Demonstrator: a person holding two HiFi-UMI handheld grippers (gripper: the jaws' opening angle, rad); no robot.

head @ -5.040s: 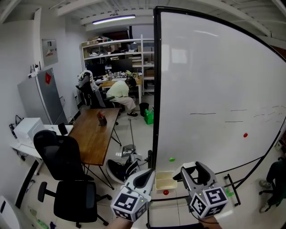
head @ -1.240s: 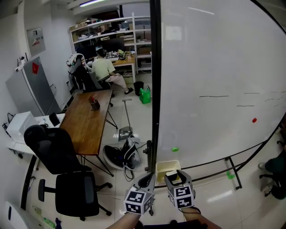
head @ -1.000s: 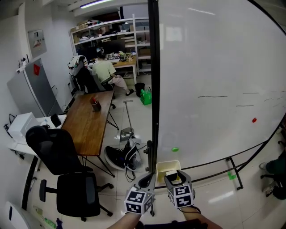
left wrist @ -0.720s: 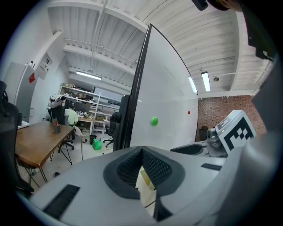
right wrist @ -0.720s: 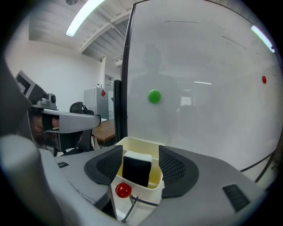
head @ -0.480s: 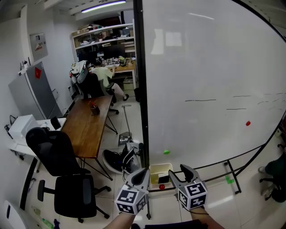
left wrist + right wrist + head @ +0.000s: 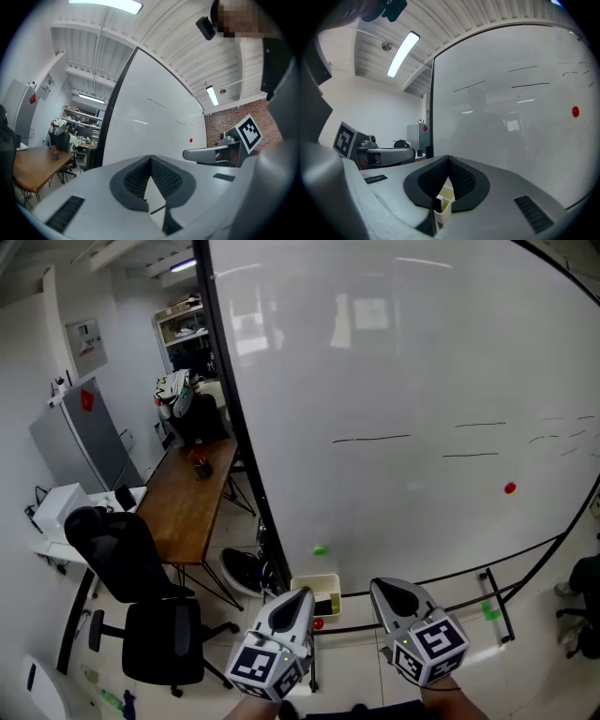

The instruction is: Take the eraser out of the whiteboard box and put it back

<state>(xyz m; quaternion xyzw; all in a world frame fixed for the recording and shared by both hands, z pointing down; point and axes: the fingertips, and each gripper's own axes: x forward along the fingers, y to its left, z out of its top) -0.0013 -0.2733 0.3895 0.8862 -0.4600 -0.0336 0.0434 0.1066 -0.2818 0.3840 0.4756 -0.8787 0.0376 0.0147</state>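
The cream whiteboard box [image 7: 316, 584] hangs at the bottom edge of the big whiteboard [image 7: 422, 381]. The black eraser [image 7: 324, 606] lies inside it. My left gripper [image 7: 301, 595] is shut and empty, just left of and below the box. My right gripper [image 7: 385, 587] sits to the box's right; its jaws have just been closing and hold nothing. In the right gripper view the shut jaws [image 7: 449, 161] meet above the box [image 7: 443, 204]. In the left gripper view the shut jaws [image 7: 150, 161] point along the board.
A red magnet [image 7: 318, 622] sits under the box, a green one [image 7: 320, 550] above it and another red one [image 7: 509, 488] far right. A wooden table [image 7: 192, 498] and black office chairs [image 7: 127, 563] stand at left. The board's stand legs [image 7: 495, 601] reach across the floor.
My right gripper, which was at the box a second ago, has pulled back from it and closed empty. Both grippers have risen, and the eraser lies in the box.
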